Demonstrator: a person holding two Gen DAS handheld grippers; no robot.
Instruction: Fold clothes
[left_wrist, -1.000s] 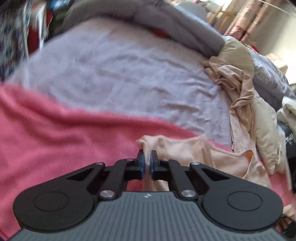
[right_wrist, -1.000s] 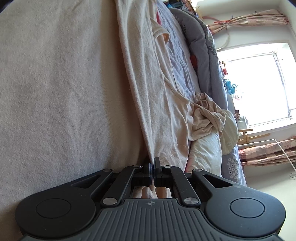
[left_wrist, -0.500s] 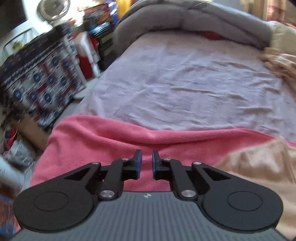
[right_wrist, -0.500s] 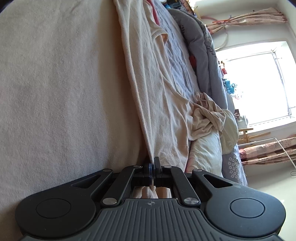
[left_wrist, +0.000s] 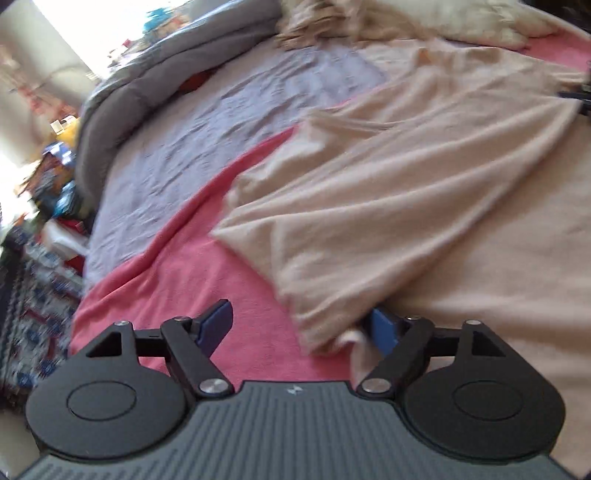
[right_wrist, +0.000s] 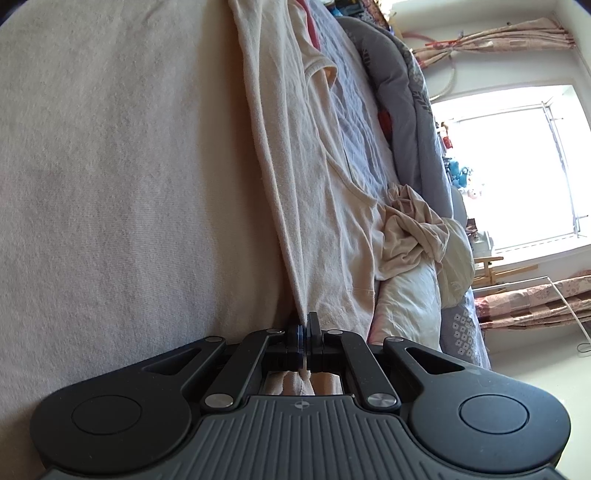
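Beige garment (left_wrist: 388, 192) blurred, right gripper (right_wrist: 305, 334) clamped on its edge, left gripper (left_wrist: 301, 325) spread apart, one pad half-covered.

Ahead of the left gripper (left_wrist: 303, 325), matt black plastic with shiny metal pivots, lies a soft knit cloth shirt (left_wrist: 388, 192) on a fuzzy pink towel (left_wrist: 177, 273); beyond it, a crinkled lilac sheet (left_wrist: 229, 118).

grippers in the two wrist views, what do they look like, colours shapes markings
Both match. The left gripper has matte black linkage arms with silver pivot screws, two round black discs at the sides, a grey ribbed body bearing a small white logo, and blue finger pads. The right gripper is the same build. No cables, hands or sleeves show.
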